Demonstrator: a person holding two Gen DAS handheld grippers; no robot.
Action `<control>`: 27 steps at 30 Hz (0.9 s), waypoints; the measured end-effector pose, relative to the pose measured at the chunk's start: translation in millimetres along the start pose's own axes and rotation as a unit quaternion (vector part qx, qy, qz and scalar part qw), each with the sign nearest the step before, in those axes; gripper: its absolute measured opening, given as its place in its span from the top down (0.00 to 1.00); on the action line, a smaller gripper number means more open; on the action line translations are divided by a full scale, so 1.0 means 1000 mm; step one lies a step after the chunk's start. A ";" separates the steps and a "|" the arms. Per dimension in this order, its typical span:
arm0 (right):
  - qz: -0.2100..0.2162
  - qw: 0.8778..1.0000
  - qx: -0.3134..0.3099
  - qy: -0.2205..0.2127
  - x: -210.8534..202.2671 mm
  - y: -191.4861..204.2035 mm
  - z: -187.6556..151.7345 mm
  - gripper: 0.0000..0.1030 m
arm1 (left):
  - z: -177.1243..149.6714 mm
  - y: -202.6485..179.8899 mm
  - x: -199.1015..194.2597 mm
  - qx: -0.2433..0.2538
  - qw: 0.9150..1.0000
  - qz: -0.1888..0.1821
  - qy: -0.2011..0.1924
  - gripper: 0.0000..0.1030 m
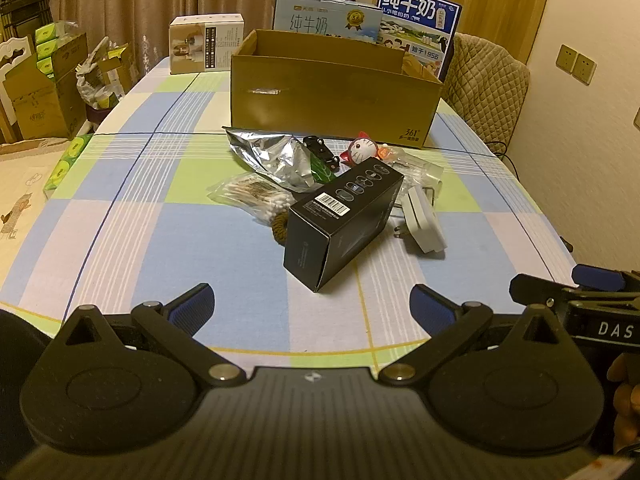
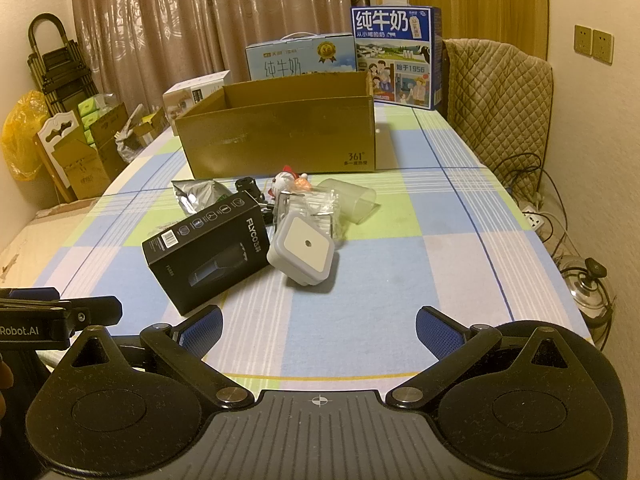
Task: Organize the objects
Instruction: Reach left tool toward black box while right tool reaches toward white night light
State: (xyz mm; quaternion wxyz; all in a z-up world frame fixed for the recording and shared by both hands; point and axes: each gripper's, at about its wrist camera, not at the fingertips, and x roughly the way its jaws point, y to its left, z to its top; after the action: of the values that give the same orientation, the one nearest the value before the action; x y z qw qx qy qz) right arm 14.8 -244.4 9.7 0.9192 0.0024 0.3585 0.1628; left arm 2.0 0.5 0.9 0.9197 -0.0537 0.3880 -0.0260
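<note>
A pile of small items lies mid-table in front of an open cardboard box [image 1: 336,96] [image 2: 280,136]. Nearest is a black product box [image 1: 340,224] [image 2: 208,244], with a white plug-in night light [image 1: 424,220] [image 2: 302,250] beside it. Behind them lie a silver foil bag [image 1: 276,156] [image 2: 196,196], a bag of cotton swabs [image 1: 252,196], a brown hair tie [image 1: 280,228], a black toy car [image 1: 320,152], a cat figurine [image 1: 362,148] [image 2: 286,182] and a clear cup [image 2: 352,200]. My left gripper [image 1: 312,304] and right gripper [image 2: 318,328] hover open, short of the pile, holding nothing.
The checked tablecloth [image 1: 160,208] covers the table. Two milk cartons [image 1: 416,28] [image 2: 396,56] and a white box [image 1: 206,44] stand behind the cardboard box. A quilted chair [image 2: 496,112] is at the right, cartons [image 1: 44,84] on the floor at left, cables and a pot lid [image 2: 588,280] at right.
</note>
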 end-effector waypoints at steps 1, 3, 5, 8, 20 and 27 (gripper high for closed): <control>0.000 1.000 0.000 0.000 0.000 0.000 0.000 0.02 | 0.000 0.000 0.000 0.000 1.000 0.000 0.000 0.01; 0.000 1.000 0.000 0.000 0.000 0.000 0.000 0.02 | 0.000 0.000 0.000 0.001 1.000 -0.001 0.001 0.01; 0.000 1.000 0.000 0.000 0.000 0.000 0.000 0.02 | 0.000 0.000 0.000 0.001 1.000 -0.002 0.000 0.01; 0.000 1.000 0.000 0.000 -0.001 0.000 0.001 0.02 | 0.001 0.000 0.000 0.001 1.000 -0.003 0.001 0.01; 0.007 1.000 0.001 0.003 0.000 -0.001 0.003 0.02 | 0.004 0.003 -0.003 0.008 1.000 -0.014 0.000 0.01; 0.025 0.999 -0.031 0.005 0.011 -0.006 0.018 0.02 | 0.023 0.006 0.003 0.039 0.999 -0.027 0.000 0.01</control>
State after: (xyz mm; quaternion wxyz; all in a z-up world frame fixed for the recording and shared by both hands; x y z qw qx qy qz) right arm 35.9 -244.3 15.0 0.9125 -0.0180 0.3582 0.1968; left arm 21.2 7.9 14.0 0.9201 -0.0281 0.3851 -0.0657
